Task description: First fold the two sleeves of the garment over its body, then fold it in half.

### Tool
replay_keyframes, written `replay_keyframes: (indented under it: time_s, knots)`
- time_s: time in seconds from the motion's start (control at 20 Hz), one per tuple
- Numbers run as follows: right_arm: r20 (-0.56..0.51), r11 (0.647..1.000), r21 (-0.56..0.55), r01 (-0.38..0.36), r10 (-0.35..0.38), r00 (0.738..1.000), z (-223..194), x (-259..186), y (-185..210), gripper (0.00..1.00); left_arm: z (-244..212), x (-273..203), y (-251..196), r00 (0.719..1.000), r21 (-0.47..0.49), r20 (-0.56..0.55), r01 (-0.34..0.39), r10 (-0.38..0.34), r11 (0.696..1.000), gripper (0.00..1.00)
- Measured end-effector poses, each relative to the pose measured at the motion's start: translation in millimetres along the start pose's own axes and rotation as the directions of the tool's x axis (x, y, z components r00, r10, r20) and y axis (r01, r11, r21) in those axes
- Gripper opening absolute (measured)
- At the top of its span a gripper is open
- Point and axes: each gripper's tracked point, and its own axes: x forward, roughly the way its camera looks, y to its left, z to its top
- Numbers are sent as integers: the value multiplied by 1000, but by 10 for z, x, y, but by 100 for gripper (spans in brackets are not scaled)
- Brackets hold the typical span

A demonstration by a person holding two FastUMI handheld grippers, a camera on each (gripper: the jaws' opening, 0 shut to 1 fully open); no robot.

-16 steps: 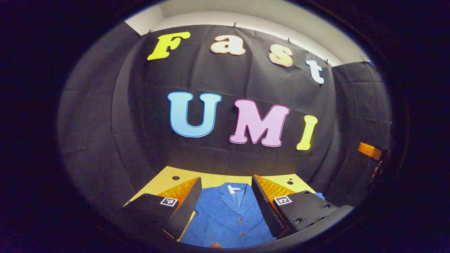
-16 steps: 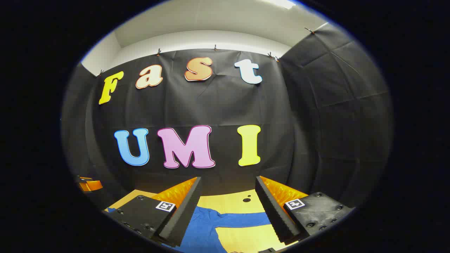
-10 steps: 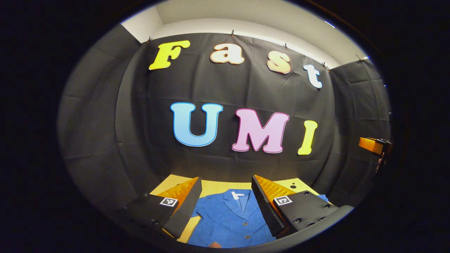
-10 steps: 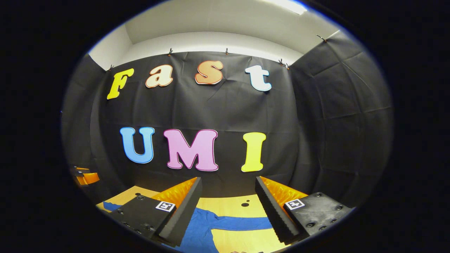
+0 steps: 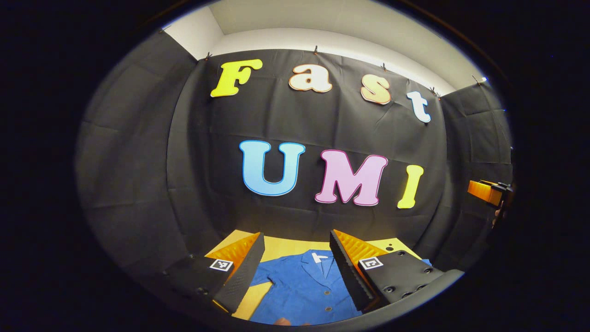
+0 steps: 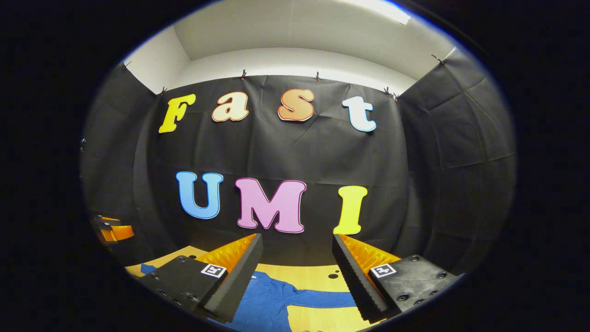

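both grippers [image 5: 295, 265] [image 6: 295, 267] released, above blue garment [image 5: 304, 290] flat on table [image 5: 281, 246]

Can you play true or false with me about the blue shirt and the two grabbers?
1. The blue button-front shirt lies flat on the yellow wooden table. True.
2. The left gripper is pinching the shirt's collar. False: its fingers stand wide apart, above the shirt.
3. One sleeve stretches out sideways on the table. True.
4. The right gripper is shut. False: its fingers are open, holding nothing.
5. The shirt is already folded in half. False: its body and collar lie spread open.
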Motion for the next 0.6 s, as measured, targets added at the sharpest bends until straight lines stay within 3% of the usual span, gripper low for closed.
replay_keyframes:
  time_s: [0.05, 0.1, 0.2, 0.45, 0.6]
  knots:
    - [-8, 999, -3, -38, 38, 999, -1, -2, 92, 96, -2, -36, 13, 1000, 4, 3, -3, 3, 1000, 83]
    - [-19, 996, -2, -86, 86, 996, -22, -14, 236, 92, -2, -66, 34, 1000, 9, 3, -5, 5, 1000, 80]
    - [-41, 986, 15, -163, 164, 986, -8, -43, 357, 96, -14, -117, 66, 1000, 15, 1, -9, 9, 1000, 81]
    - [-188, 968, 93, -233, 247, 951, -98, 117, 467, 97, -74, -189, 79, 1000, -5, -1, -2, 2, 1000, 82]
    - [-212, 966, 159, -205, 236, 948, -151, 420, 310, 96, -101, -186, 120, 1000, -20, 0, -5, 5, 1000, 80]
